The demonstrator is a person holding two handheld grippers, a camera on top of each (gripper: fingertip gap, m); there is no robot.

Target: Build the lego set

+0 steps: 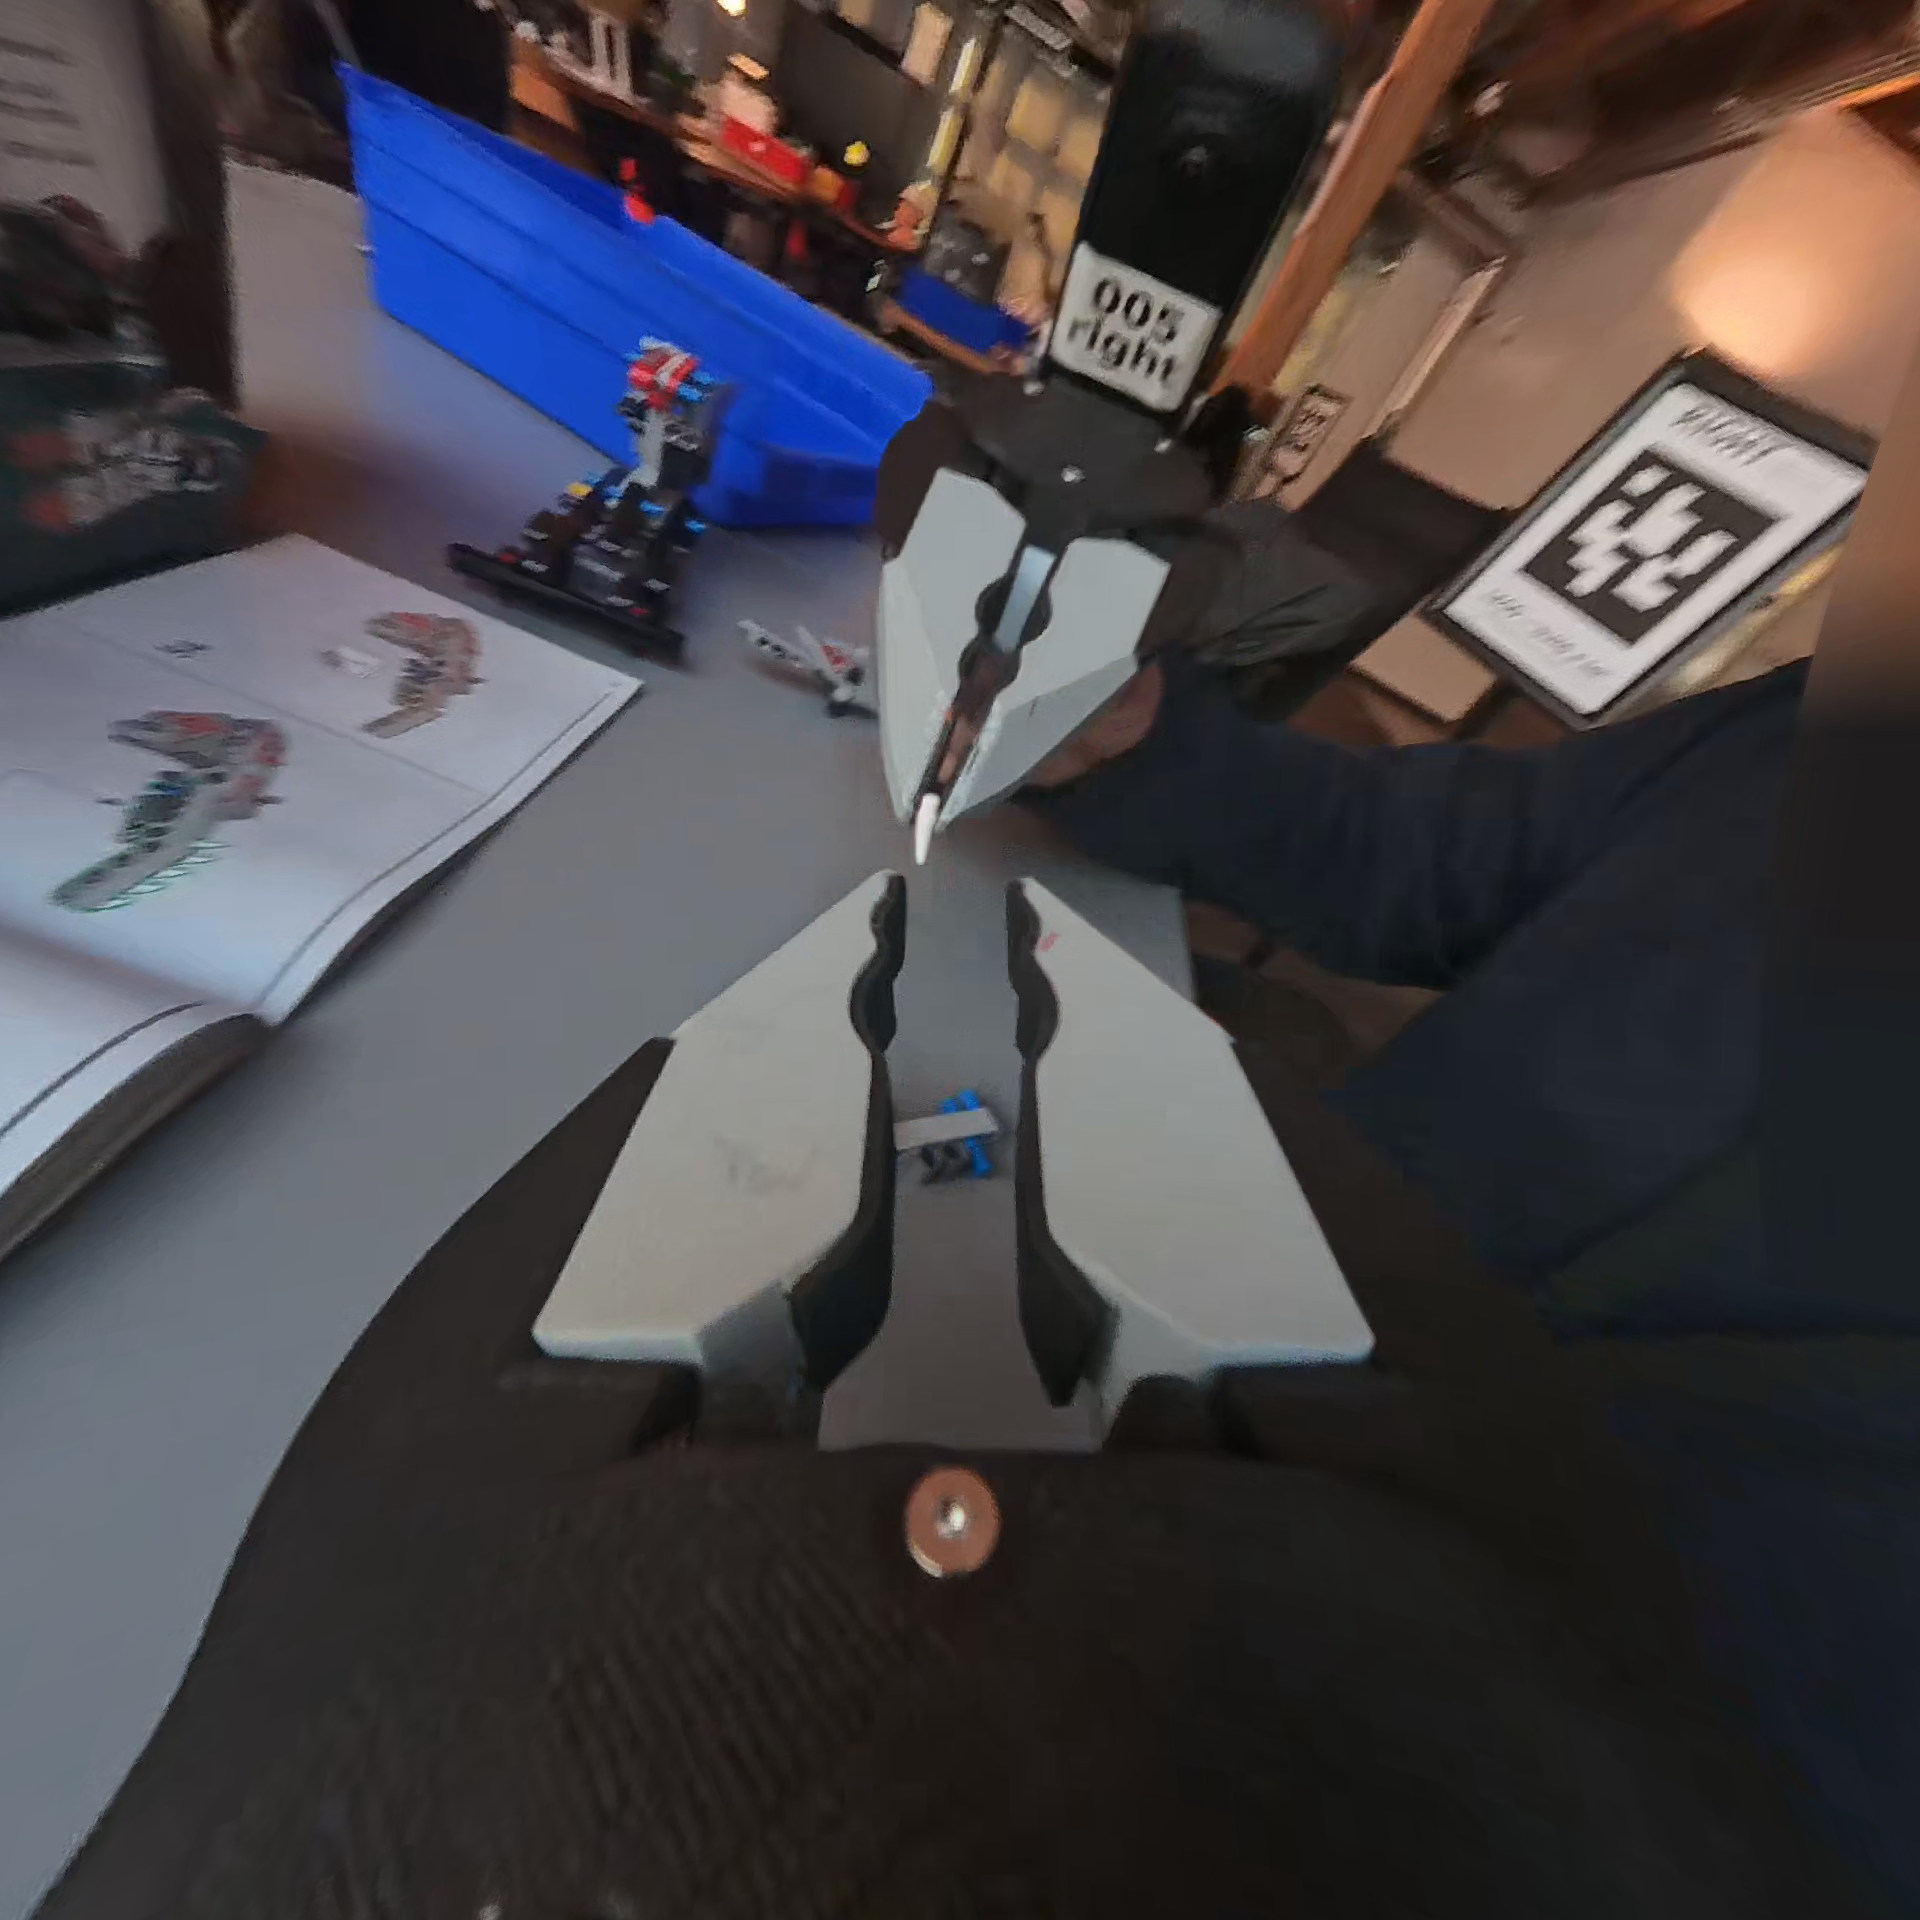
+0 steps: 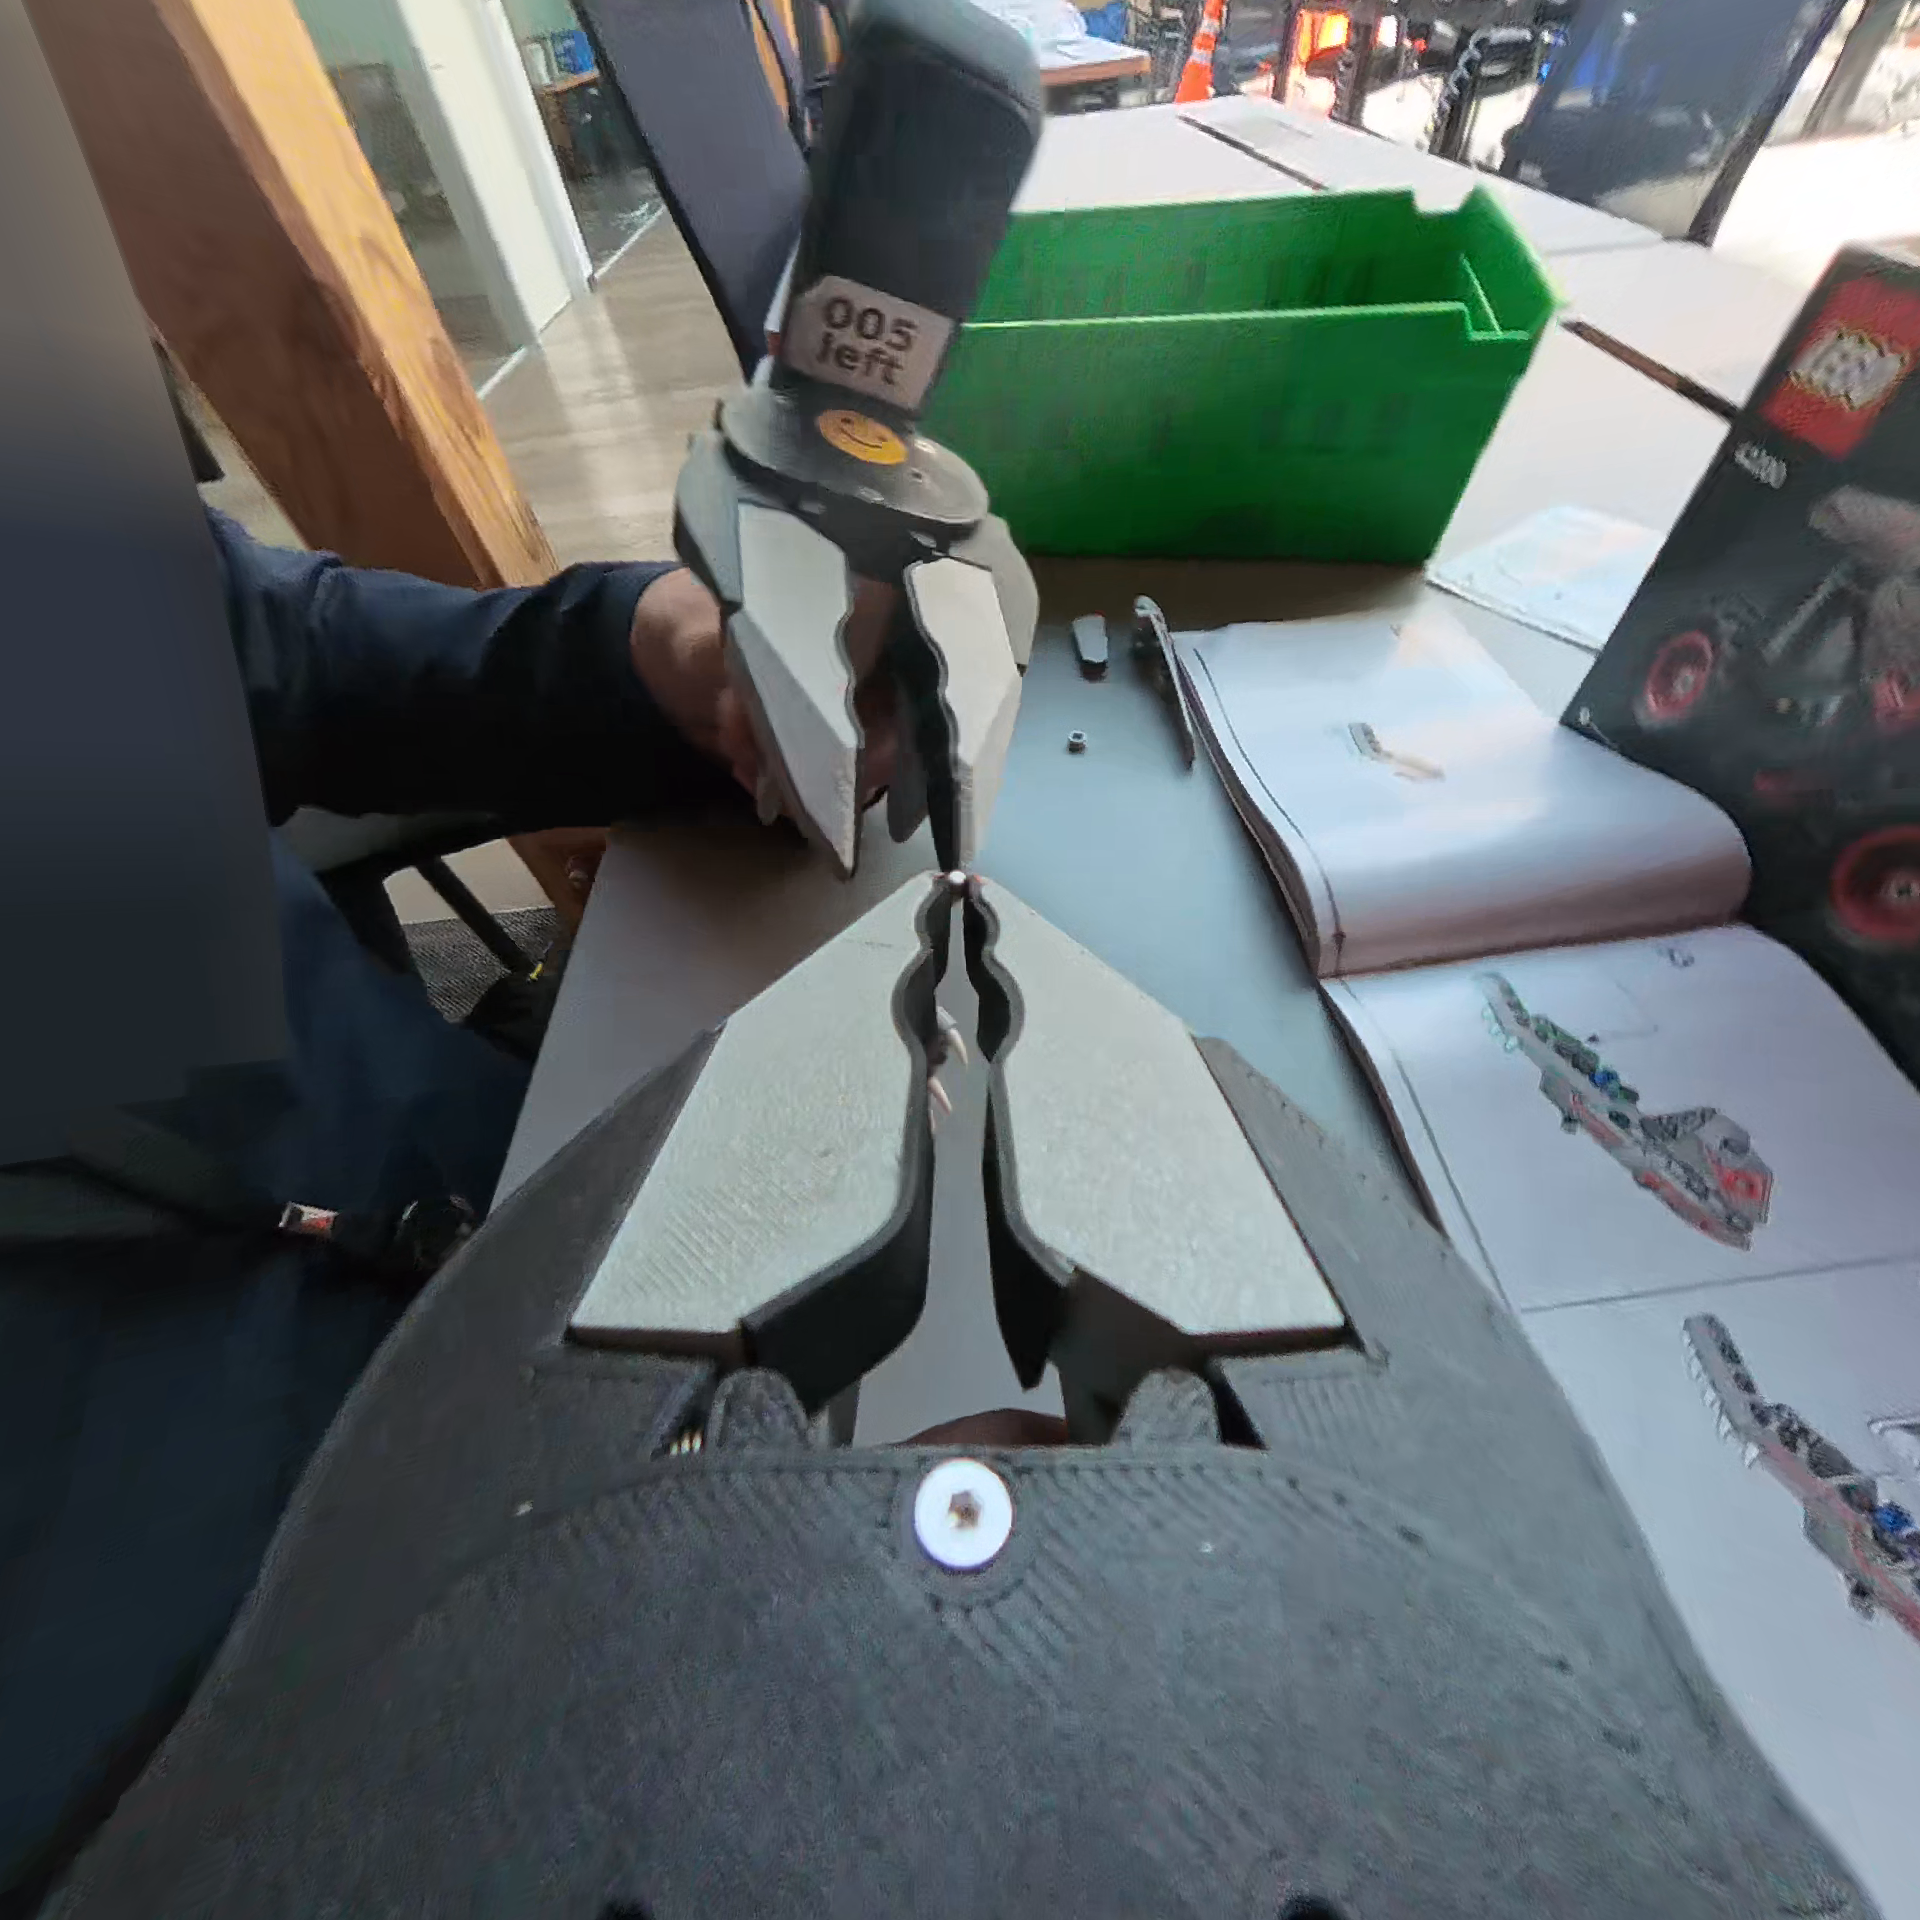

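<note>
Occupying the left of the frame, your open instruction booklet (image 1: 260, 769) lies near the part-built lego model (image 1: 613, 520). Your left gripper (image 1: 951, 894) stands apart, empty; your right gripper (image 1: 940, 821) is clamped on a white tooth piece (image 1: 923, 836).

A: What does the right gripper (image 1: 940, 800) pinch?
B: A thin white-tipped piece (image 1: 924, 831); most of it is buried between the fingers, its shape unreadable.
A: The instruction booklet (image 1: 260, 769)?
B: Cut by the left edge, drawings smeared. The lego box (image 2: 1808, 613) runs off the right edge.
</note>
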